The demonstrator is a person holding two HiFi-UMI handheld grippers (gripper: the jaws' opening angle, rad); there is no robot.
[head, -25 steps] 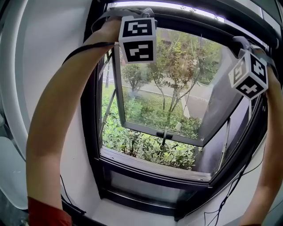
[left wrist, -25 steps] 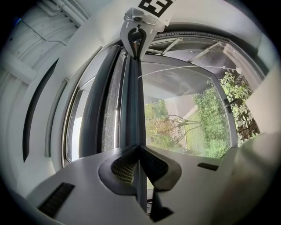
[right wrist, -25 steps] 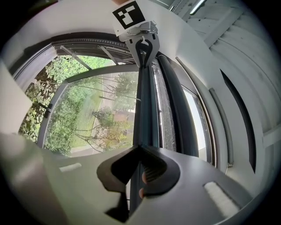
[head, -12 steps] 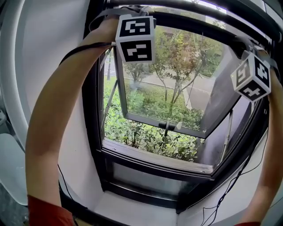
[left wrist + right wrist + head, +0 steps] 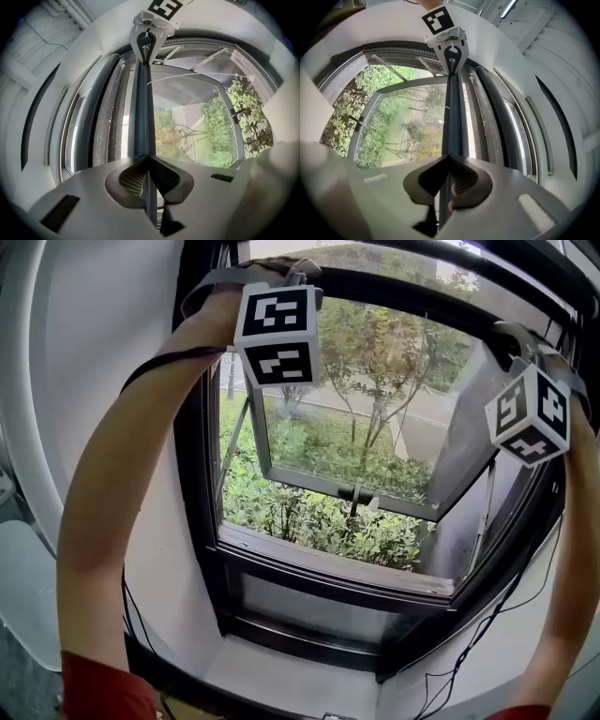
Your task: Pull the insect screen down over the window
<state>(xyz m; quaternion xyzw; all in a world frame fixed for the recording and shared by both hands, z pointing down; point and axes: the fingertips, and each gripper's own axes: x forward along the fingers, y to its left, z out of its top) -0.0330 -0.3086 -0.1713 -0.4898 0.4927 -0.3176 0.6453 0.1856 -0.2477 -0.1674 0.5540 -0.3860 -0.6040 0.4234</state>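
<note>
head view. item: insect screen pull bar (image 5: 412, 298), dark, lying across the top of the window frame (image 5: 200, 521).
change: against a second ago the bar and both marker cubes sit slightly lower. a pale green strip now shows above the bar, where a bright band lay.
left gripper (image 5: 149, 161): jaws narrow, clamped on the bar toward its left end.
right gripper (image 5: 450, 161): jaws narrow, clamped toward the right end, grip unchanged.
open sash (image 5: 349, 491) beyond: uncovered.
judgement: the pull has begun, level at both ends. nearly the whole opening is left to cover.
</note>
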